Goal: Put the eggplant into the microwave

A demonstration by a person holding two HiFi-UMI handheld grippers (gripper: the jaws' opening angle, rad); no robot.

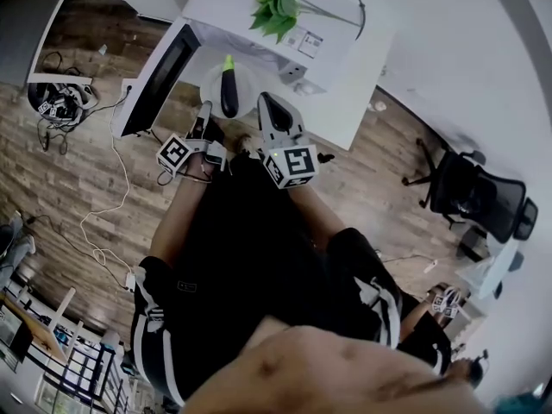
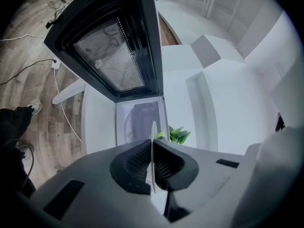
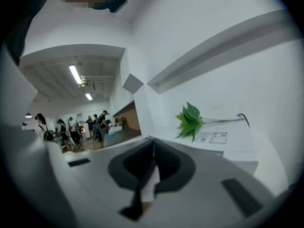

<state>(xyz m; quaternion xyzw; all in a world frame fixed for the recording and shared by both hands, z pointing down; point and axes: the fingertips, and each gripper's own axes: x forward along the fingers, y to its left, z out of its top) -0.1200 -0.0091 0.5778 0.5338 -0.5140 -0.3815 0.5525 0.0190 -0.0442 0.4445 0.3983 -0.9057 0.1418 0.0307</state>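
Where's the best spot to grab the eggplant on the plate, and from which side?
Take the eggplant across the middle of its dark body, coming straight down from above. It lies flat on the plate, lengthwise away from you, so jaws close across its narrow width; the green stalk end tapers and would likely slip.

Lying lengthwise on a round white plate (image 1: 210, 86): a dark, slender eggplant (image 1: 229, 95), its bright green cap pointing toward the microwave (image 1: 226, 5). Sitting just outside the cavity, not yet inside. Standing on the white bench (image 1: 358, 93), white-bodied, with the dark-framed door (image 1: 160, 74) hanging wide open at the left.
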